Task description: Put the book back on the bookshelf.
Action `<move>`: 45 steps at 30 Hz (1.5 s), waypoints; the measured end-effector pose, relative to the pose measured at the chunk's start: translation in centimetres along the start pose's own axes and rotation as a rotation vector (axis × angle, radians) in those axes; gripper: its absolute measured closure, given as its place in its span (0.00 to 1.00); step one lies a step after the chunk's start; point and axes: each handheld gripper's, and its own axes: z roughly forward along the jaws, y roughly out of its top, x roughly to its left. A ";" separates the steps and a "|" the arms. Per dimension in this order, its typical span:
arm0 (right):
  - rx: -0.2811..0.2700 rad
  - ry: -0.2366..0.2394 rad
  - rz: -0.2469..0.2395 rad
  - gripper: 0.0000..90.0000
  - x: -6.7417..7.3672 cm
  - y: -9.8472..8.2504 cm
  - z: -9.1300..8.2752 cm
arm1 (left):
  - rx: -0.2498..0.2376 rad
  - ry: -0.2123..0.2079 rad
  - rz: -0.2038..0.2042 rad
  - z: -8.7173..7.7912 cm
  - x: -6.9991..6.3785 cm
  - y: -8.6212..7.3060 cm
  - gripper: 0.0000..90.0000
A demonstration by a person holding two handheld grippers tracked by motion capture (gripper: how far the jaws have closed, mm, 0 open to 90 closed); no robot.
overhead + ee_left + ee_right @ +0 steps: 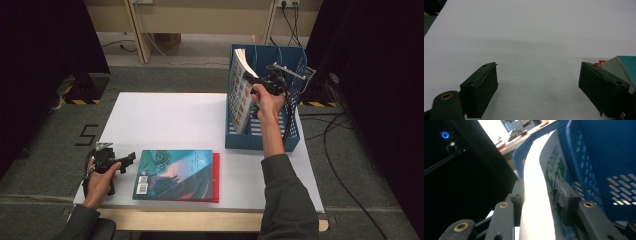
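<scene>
**Book going into bin, two left on table**

While the right claw (256,79) lowers a book (240,92) into the blue bin (280,137), the job looks approx a third done. Book stands nearly upright at the bin's left wall, top edge above the rim, so not yet let go. In the right gripper view the jaws straddle the book's (536,202) page edge w/ pads close on both covers; whether they press or have slackened, cannot tell.

Left claw (127,160) rests on the table (170,120) at the near-left corner, jaws wide apart, nothing between them. The left gripper view shows bare table ahead and a corner of the teal book (630,66) just beside one jaw.

Left to do, by my read: release in bin, then the teal book (172,172) and the red one (216,177) under it, stacked flat near the front edge, untouched.
</scene>
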 end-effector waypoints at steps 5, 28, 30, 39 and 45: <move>0.022 0.015 -0.020 0.65 0.8 -0.4 0.1 | 0.002 -0.007 -0.003 0.0 0.0 0.0 0.17; 0.099 0.098 -0.033 0.58 1.8 -3.7 -1.5 | 0.016 -0.007 0.001 0.2 0.0 -0.1 0.17; 0.108 0.094 -0.046 0.57 2.3 -3.8 -1.2 | 0.012 -0.006 0.004 0.2 0.0 -0.1 0.17; 0.113 0.112 -0.018 0.53 3.1 -4.1 -0.8 | 0.010 -0.002 0.004 0.2 0.0 -0.1 0.17; 0.120 0.142 -0.031 0.54 2.7 -4.3 -1.5 | 0.015 0.020 0.025 0.5 0.3 -0.2 0.17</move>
